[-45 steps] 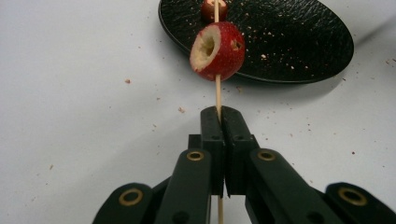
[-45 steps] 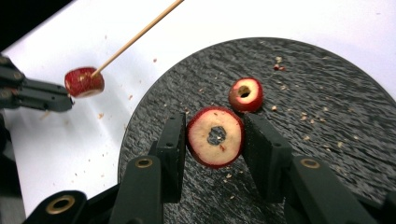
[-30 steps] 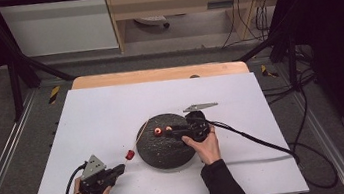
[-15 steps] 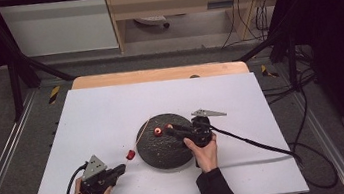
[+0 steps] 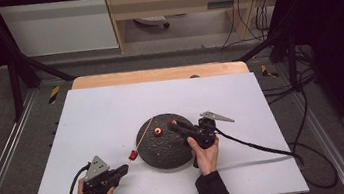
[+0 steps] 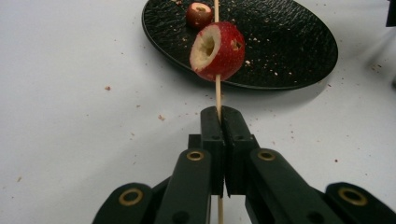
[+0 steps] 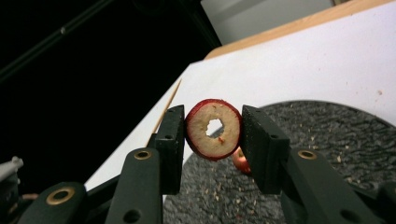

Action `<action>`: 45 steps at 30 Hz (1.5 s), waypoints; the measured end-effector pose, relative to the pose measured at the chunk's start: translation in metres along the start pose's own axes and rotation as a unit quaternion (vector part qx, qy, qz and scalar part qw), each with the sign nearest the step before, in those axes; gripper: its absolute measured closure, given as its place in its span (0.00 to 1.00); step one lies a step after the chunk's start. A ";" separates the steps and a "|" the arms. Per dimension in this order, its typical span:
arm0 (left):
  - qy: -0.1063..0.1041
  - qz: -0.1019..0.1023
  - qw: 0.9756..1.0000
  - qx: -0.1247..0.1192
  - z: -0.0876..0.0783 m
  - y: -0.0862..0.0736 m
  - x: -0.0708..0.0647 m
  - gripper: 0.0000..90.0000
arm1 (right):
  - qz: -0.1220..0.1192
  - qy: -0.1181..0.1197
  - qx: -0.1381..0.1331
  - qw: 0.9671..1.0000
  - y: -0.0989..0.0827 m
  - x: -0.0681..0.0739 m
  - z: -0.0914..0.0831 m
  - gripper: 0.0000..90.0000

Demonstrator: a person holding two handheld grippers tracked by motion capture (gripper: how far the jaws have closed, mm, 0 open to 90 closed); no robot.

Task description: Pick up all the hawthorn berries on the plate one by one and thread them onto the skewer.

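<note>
Threading step: left gripper (image 6: 219, 121) pinches skewer (image 6: 217, 91) with one fruit (image 6: 217, 51) on; right gripper (image 7: 212, 135) clamps cored fruit (image 7: 214, 129), next aligning hole to tip

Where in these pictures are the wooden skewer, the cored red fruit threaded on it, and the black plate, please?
wooden skewer (image 6: 218, 95): left gripper view, bare shaft below the fruit.
cored red fruit (image 6: 217, 50): left gripper view, its cut pale face.
black plate (image 5: 167, 154): high view, bare near part.
</note>
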State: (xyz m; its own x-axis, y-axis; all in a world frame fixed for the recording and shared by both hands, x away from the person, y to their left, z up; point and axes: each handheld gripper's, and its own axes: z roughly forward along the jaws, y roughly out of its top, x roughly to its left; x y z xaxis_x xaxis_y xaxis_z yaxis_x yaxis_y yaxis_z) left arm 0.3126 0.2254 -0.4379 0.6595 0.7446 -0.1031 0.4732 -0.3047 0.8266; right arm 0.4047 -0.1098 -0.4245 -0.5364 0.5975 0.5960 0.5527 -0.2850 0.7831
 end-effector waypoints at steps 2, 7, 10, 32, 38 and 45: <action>0.000 0.001 1.000 0.000 0.001 0.000 -0.001 0.98 | 0.004 0.003 -0.012 1.000 0.001 0.000 0.000 0.68; -0.002 0.003 1.000 -0.002 0.002 0.001 -0.004 0.98 | 0.014 0.006 -0.036 0.999 0.002 0.001 0.000 0.68; -0.005 0.002 1.000 -0.006 0.003 0.001 -0.006 0.98 | 0.018 0.009 -0.049 0.999 0.004 0.001 0.000 0.68; -0.011 0.012 0.999 -0.041 0.009 0.013 -0.031 0.98 | 0.065 0.032 -0.134 0.988 0.025 0.001 -0.003 0.68; -0.014 0.011 0.999 -0.045 0.012 0.018 -0.036 0.98 | 0.074 0.035 -0.148 0.986 0.027 0.000 -0.001 0.68; -0.017 0.013 0.999 -0.050 0.016 0.023 -0.042 0.98 | 0.082 0.040 -0.166 0.982 0.029 0.000 -0.001 0.68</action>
State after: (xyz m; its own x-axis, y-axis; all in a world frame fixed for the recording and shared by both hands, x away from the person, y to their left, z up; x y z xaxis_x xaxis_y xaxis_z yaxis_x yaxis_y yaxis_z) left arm 0.3051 0.1776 -0.4235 0.6910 0.7163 -0.0973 0.3952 -0.2617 0.8805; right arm 0.4197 -0.1190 -0.4019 -0.5140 0.4658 0.7203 0.4050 -0.6085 0.6825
